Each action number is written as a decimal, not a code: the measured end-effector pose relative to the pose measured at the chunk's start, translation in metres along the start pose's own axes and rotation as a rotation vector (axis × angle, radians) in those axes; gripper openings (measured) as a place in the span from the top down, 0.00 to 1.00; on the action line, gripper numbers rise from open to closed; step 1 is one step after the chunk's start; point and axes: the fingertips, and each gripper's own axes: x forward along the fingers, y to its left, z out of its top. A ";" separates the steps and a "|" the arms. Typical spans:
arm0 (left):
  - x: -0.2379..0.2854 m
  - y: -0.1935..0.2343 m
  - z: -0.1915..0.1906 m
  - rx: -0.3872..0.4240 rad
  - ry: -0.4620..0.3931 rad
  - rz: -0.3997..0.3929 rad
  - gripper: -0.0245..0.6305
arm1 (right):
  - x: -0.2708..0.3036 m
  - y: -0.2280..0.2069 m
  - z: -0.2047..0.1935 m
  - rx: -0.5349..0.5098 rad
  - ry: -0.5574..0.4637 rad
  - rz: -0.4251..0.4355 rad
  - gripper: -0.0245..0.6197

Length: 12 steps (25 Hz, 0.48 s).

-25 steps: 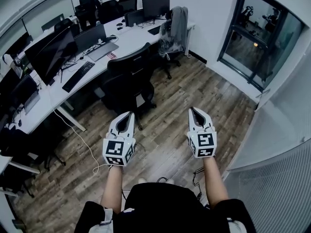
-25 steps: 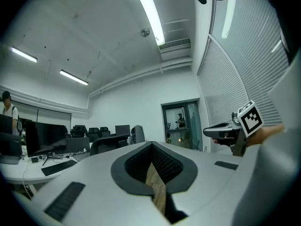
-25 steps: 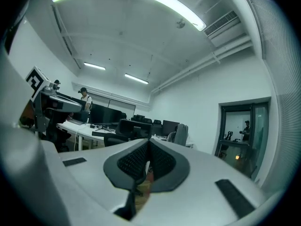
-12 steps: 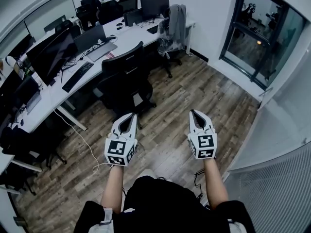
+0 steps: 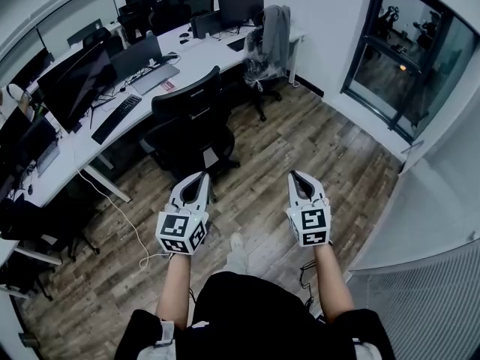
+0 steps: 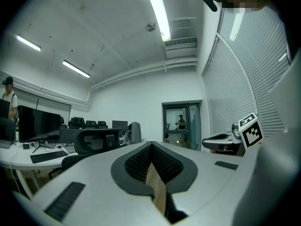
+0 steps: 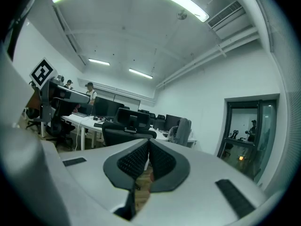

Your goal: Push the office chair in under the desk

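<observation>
Head view showed the black office chair (image 5: 191, 126) standing just out from the white counter (image 5: 202, 60), ahead of the closed, empty left tongs (image 5: 201, 177) and right tongs (image 5: 295, 175). Probably heavy but free-rolling; its stiff backrest (image 5: 187, 94) suited pushing.

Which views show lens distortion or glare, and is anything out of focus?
Head view: strong fisheye, the desk edge bows; sharp, evenly lit. Left gripper view: the ceiling lamp blows out; corners dark. Right gripper view: same vignette, the door frame bends.
</observation>
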 end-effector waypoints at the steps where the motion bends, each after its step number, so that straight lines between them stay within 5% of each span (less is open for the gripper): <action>1: 0.007 0.006 0.001 -0.006 -0.011 0.004 0.94 | 0.009 -0.001 0.001 -0.003 -0.001 0.005 0.92; 12: 0.099 0.079 0.009 -0.010 -0.033 0.047 0.94 | 0.130 -0.016 0.018 -0.035 -0.001 0.063 0.92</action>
